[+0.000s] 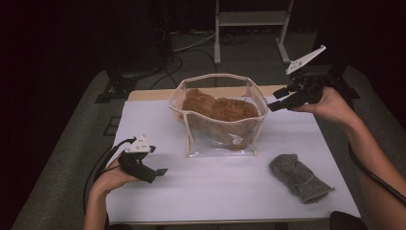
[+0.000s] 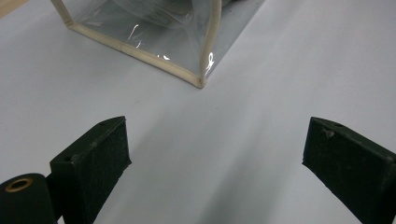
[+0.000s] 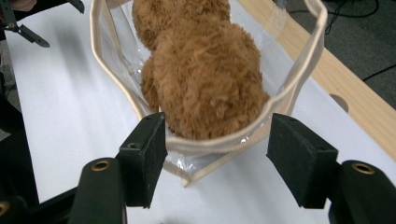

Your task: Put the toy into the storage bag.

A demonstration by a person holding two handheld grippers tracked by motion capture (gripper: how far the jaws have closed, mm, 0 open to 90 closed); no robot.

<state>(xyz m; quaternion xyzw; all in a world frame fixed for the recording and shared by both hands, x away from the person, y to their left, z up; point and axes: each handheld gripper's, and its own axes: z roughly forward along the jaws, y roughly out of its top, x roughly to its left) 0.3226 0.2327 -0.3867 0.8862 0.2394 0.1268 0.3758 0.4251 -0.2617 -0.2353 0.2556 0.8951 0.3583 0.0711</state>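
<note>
Left claw (image 1: 154,173): black body, pale 3-cornered top plate, black cable. Right claw (image 1: 279,104): same; brass-ringed screw holes.

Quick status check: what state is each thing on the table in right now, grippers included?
Clear plastic bag with cream trim: upright, mouth open.
Brown plush teddy bear: inside the bag.
Grey knitted cloth: crumpled, lying apart on the table.
Left gripper: open, empty.
Right gripper: open, at the bag's rim.
</note>
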